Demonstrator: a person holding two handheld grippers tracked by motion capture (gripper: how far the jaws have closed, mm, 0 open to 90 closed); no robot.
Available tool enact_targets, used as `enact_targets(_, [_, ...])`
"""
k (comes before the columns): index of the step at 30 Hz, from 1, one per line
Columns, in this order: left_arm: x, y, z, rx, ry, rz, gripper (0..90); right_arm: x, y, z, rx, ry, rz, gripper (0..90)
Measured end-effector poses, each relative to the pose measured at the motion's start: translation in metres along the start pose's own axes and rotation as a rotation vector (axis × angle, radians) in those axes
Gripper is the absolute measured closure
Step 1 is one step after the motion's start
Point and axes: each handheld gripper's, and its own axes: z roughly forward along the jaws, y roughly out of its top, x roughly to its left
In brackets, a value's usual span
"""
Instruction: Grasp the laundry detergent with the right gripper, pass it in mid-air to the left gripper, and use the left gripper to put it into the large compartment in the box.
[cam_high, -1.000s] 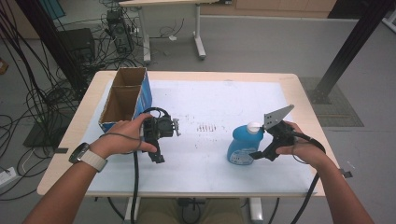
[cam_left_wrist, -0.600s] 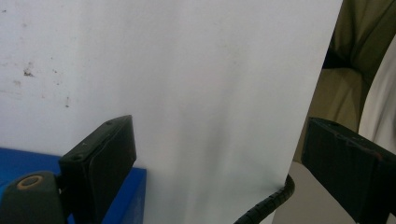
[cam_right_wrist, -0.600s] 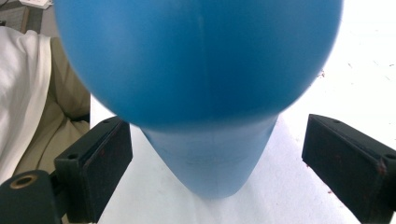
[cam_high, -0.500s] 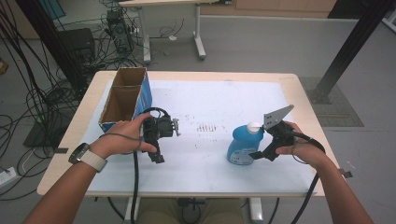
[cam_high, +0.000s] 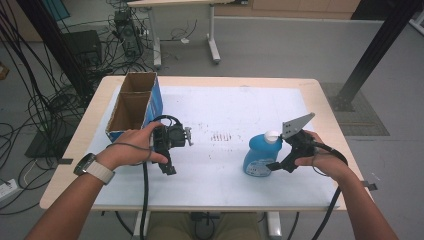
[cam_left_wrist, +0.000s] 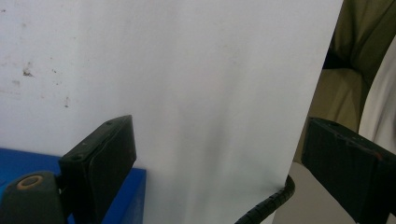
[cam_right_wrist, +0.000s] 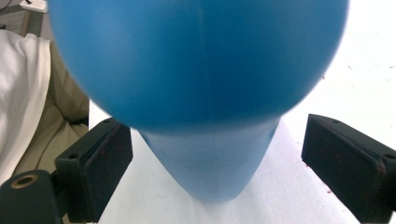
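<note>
A blue bottle with a white cap stands upright on the white sheet at the right front of the table. My right gripper reaches it from the right, held in the person's right hand. In the right gripper view the bottle sits between the two black jaws of the right gripper. The jaws have just been closing, but a gap remains on both sides. My left gripper rests left of centre, open, with nothing between its fingers.
An open cardboard box with a blue side stands at the table's left rear, just behind the left hand. Bare white sheet lies between the two grippers. The table's front edge is close to both forearms. Cables trail from each gripper.
</note>
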Motion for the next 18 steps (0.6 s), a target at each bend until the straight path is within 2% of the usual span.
enact_targets(18, [0.0004, -0.0009, -0.0002, -0.004, 0.004, -0.001, 11.4, 0.0001, -0.0019, 0.0032, -0.040, 0.011, -0.005, 13.4])
